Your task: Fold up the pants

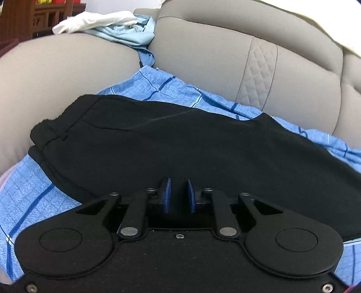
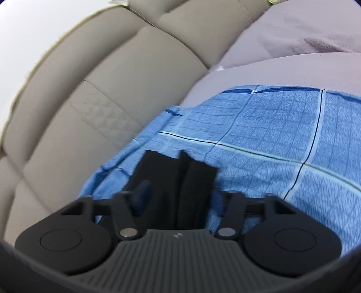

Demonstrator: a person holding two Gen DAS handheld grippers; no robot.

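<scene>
Black pants (image 1: 180, 144) lie flat on a blue checked cloth (image 1: 38, 198) on a grey sofa, waistband at the left. My left gripper (image 1: 178, 195) hovers over the near edge of the pants, its blue pads a narrow gap apart with nothing between them. In the right wrist view, my right gripper (image 2: 178, 196) has its jaws wide apart around a bunched fold of the black pants (image 2: 180, 180); the fabric stands between the fingers over the blue cloth (image 2: 270, 139). Whether the pads touch the fabric is blurred.
The grey sofa backrest (image 1: 225, 63) rises behind the pants, with a quilted strip (image 1: 257, 72). A white garment (image 1: 94, 21) and a light blue garment (image 1: 130, 31) lie on the sofa arm at the far left. Dark wooden furniture (image 1: 29, 15) stands beyond.
</scene>
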